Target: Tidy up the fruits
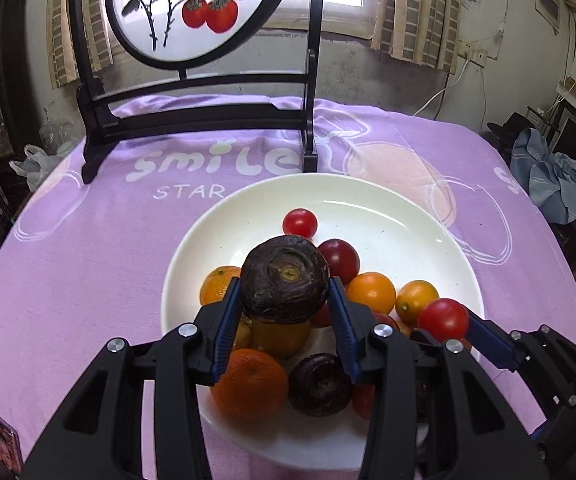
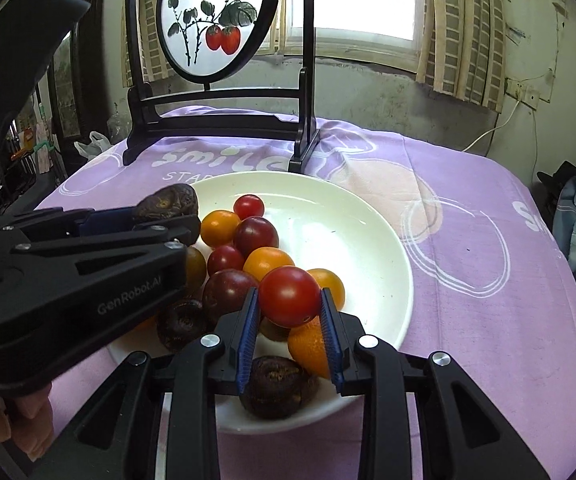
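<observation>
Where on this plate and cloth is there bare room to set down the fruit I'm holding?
The far right half of the white plate is bare, bordered by its rim and the fruit pile. The purple cloth right of the plate is open to the table edge. The plate's near left is crowded with fruit, and the screen stand takes up the cloth behind.

— What do the grippers look like, seen against the white plate?

— The left gripper is matte black plastic with triangular cut-outs in its arms, silver round screw heads at the joints, and blue ribbed pads lining the fingers.

— And the right gripper?

— The same build: black arms, silver screws, blue ribbed pads. From its camera, the left one's side, nearer than the plate, reads "GenRobot.AI" in grey.
</observation>
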A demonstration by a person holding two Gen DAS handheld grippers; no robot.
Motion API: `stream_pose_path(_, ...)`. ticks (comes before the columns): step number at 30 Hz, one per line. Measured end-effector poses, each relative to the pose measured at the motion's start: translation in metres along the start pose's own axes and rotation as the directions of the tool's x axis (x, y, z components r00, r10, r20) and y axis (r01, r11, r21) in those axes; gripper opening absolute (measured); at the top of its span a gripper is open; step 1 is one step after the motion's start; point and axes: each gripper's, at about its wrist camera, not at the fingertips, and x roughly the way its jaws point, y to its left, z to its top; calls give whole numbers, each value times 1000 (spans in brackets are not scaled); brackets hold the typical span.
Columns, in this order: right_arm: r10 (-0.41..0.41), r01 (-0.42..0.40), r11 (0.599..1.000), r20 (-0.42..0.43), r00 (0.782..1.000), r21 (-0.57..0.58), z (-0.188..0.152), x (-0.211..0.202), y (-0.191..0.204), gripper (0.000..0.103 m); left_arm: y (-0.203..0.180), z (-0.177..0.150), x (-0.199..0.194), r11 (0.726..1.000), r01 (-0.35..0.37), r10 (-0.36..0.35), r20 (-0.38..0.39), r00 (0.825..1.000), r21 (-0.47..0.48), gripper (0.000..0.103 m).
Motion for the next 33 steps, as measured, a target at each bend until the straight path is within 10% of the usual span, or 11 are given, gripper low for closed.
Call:
stream_pose_path(16, 22, -23, 999, 13, 1000, 40, -16, -26, -2, 49, 10, -14, -31, 999, 0, 3, 61, 998, -51, 76)
stream_pose_path(23, 2, -2, 999, 5, 1000, 41, -41, -58, -2, 81, 8, -45, -59, 1000, -8, 10, 59, 998, -31, 84)
stream_pose_path(33, -30, 34, 995, -38, 999, 98, -97, -97, -8, 99, 0, -123, -107, 1000, -17, 16, 54, 998, 21, 93)
